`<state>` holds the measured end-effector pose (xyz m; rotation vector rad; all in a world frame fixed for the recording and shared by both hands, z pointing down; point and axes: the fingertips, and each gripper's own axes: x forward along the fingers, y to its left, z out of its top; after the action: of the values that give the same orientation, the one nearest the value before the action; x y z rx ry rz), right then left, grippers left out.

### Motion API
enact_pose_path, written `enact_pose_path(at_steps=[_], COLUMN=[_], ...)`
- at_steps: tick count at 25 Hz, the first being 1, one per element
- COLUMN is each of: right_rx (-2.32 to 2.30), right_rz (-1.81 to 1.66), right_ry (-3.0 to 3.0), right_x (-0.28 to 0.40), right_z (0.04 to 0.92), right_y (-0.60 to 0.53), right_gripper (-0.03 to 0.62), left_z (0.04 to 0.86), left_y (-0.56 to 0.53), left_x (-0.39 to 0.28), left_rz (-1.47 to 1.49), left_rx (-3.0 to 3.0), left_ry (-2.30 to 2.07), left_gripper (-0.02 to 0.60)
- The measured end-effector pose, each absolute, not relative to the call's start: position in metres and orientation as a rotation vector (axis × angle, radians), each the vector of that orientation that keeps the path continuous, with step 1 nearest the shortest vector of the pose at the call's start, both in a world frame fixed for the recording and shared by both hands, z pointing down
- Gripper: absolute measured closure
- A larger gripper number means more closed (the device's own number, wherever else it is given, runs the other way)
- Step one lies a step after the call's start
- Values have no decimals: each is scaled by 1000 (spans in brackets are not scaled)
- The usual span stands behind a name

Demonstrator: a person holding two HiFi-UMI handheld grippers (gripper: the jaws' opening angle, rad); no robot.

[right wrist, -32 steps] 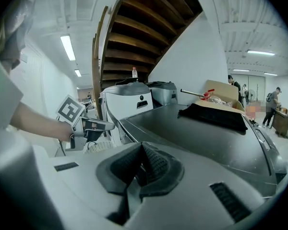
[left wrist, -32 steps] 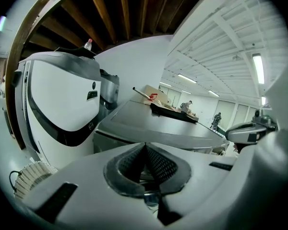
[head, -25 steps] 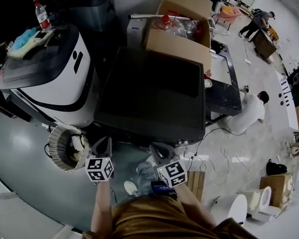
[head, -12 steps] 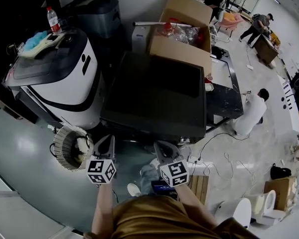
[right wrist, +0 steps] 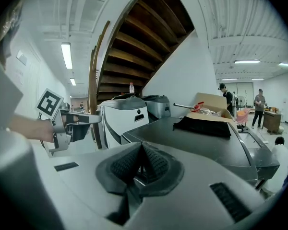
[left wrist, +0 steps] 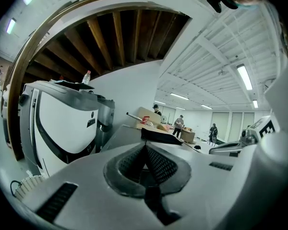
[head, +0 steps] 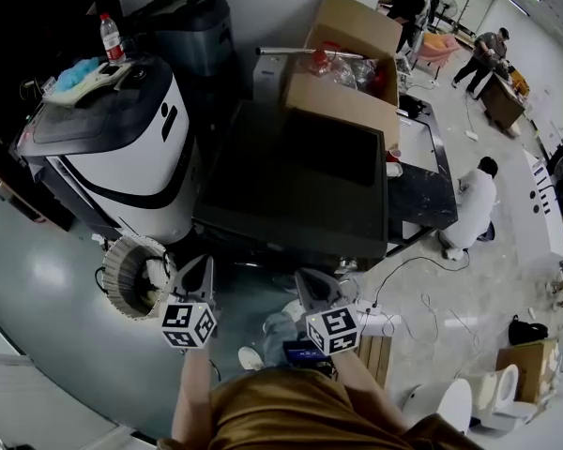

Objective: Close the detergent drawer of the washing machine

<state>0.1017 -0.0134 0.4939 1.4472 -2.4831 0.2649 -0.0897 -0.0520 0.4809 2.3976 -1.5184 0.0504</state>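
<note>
The dark washing machine (head: pixel 291 181) stands in the middle of the head view, seen from above, with a dark cloth (right wrist: pixel 204 123) lying on its top. Its front face is hidden under the top edge, so I cannot make out a detergent drawer. My left gripper (head: pixel 199 264) and right gripper (head: pixel 310 279) hover side by side in front of the machine, a short way from its near edge. Both are shut with nothing between the pads (left wrist: pixel 145 150) (right wrist: pixel 141 150). The left gripper (right wrist: pixel 69 123) also shows in the right gripper view.
A white and black machine (head: pixel 122 148) stands to the left, with a bottle and cloths on top. A wicker basket (head: pixel 136 275) sits on the floor by my left gripper. An open cardboard box (head: pixel 342 82) is behind the washer. Cables (head: pixel 394 293) trail at the right, near a crouching person (head: pixel 474 204).
The head view has shifted a little, so the machines sit slightly higher and further right. Both grippers stay shut and hold nearly the same place.
</note>
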Motion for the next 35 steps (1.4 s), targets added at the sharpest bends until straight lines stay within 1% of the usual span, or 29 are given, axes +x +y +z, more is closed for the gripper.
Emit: enact_pose_path(at_steps=[13, 35], right_rx=[1410, 1422], right_rz=[274, 282], right_ry=[-2483, -2471], right_x=[94, 106], right_z=[498, 503], right_y=[-10, -18], right_gripper=[582, 582], left_z=[485, 500], left_y=[-51, -59], left_x=[-94, -90], left_rz=[60, 71], left_rx=[2391, 2354], left_ry=[-1516, -1516], left_gripper=[557, 557])
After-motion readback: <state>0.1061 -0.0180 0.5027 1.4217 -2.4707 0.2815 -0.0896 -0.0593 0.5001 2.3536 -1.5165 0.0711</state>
